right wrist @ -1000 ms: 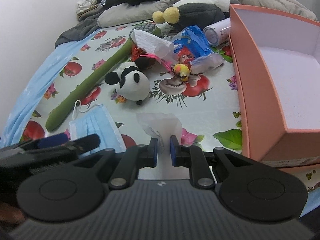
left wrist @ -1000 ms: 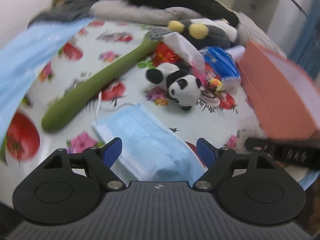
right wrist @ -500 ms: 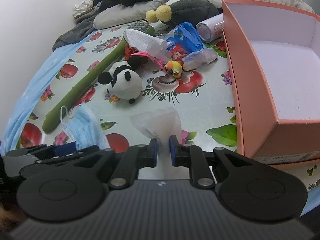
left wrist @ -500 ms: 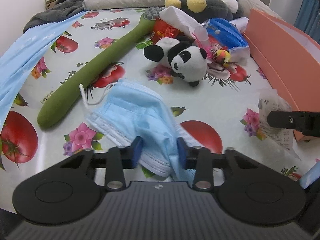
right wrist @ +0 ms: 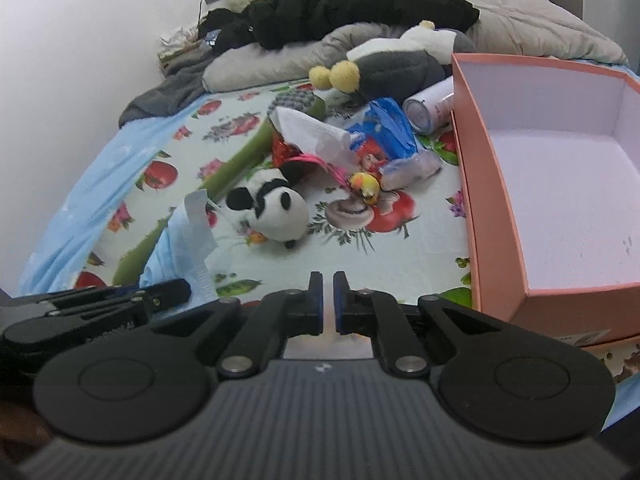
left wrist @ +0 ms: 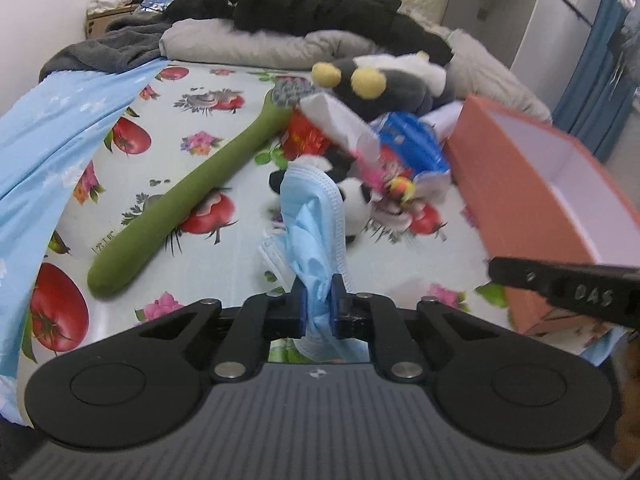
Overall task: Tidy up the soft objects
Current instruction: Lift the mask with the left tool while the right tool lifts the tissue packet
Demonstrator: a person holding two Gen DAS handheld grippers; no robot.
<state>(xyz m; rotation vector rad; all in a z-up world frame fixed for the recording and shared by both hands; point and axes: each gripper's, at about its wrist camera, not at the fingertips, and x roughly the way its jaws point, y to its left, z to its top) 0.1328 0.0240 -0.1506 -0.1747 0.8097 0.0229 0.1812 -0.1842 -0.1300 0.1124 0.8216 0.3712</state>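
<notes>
The left gripper (left wrist: 319,295) has just been closing its jaws and now clamps a crumpled pale-blue pleated face mask (left wrist: 316,216), which hangs bunched between the blue pads, its upper folds standing in front of the small black-and-white panda plush (right wrist: 272,208). The right gripper (right wrist: 328,296) has its jaws together with only a thin slit between them; whether anything is pinched there cannot be told. The panda lies on the fruit-and-flower printed sheet (right wrist: 400,256), left of the open salmon-pink cardboard box (right wrist: 500,216). A long olive-green padded stick (left wrist: 188,204) lies left of the panda, and a heap of wrappers and a dark plush with yellow pompoms (right wrist: 384,68) lies behind it.
</notes>
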